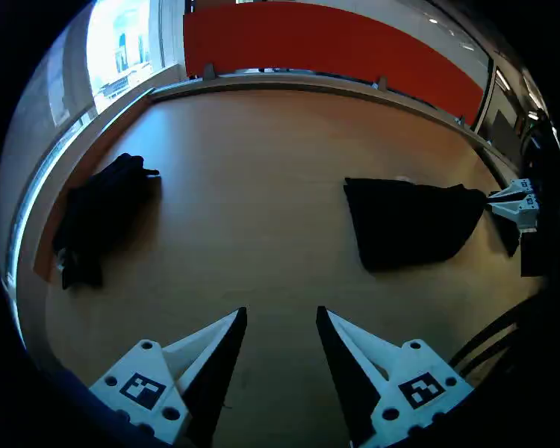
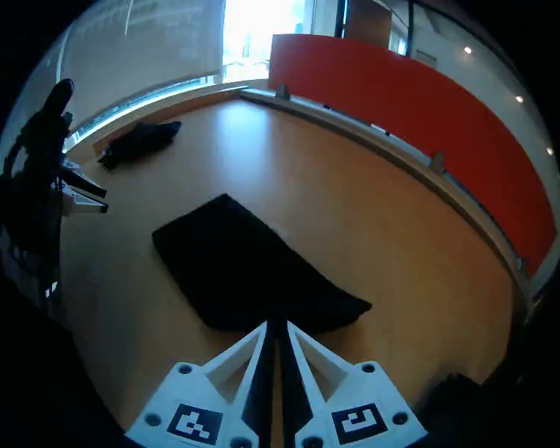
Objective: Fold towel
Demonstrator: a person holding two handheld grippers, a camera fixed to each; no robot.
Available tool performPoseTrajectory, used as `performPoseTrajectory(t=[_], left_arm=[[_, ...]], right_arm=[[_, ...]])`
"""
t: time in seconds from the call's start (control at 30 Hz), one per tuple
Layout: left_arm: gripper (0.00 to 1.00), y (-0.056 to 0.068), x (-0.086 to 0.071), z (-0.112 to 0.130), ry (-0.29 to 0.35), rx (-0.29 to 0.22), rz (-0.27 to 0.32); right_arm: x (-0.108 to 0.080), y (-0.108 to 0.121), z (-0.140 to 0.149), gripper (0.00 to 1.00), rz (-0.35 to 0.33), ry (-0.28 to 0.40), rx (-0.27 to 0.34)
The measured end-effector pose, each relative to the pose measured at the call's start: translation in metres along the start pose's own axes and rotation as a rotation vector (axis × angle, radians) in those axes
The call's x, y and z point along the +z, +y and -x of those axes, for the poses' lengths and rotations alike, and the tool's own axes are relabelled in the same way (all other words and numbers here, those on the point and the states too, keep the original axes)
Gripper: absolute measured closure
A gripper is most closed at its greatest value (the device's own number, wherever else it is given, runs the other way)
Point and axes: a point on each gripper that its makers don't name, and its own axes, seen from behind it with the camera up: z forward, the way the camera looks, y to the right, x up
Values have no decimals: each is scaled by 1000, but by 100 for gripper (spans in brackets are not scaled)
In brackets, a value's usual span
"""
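Note:
A black towel (image 1: 411, 220) lies flat on the wooden table (image 1: 265, 187), folded into a rough rectangle. In the right gripper view the towel (image 2: 235, 261) spreads out just ahead of my right gripper (image 2: 278, 332), whose fingers are shut on its near edge. From the left gripper view, the right gripper (image 1: 496, 200) pinches the towel's right corner. My left gripper (image 1: 280, 325) hovers open over bare table, well to the left of the towel, with nothing between its fingers. It appears in the right gripper view as the left gripper (image 2: 93, 196), held by a dark-clad hand (image 2: 41, 142).
A second crumpled black cloth (image 1: 101, 213) sits near the table's left edge, seen as the far cloth (image 2: 142, 140) in the right gripper view. A red partition (image 1: 325, 45) runs along the table's back rim. Windows lie beyond.

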Motion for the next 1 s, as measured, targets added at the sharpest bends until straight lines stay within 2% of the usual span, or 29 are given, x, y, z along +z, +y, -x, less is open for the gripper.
performPoseTrajectory(t=[0.3,0.6,0.8,1.0], left_arm=[[32,-2,-2,0,7,-7,0],[32,-7,-4,1,11,-14,-4],[32,-10,-8,1,21,-30,-5],[32,-13,-14,1,36,-56,-1]], right_arm=[[2,-10,-45,96,-15,56,-54],[7,-20,-58,96,-42,51,-100],[18,-37,-79,96,-89,51,-174],[36,-63,-98,96,-148,44,-239]])
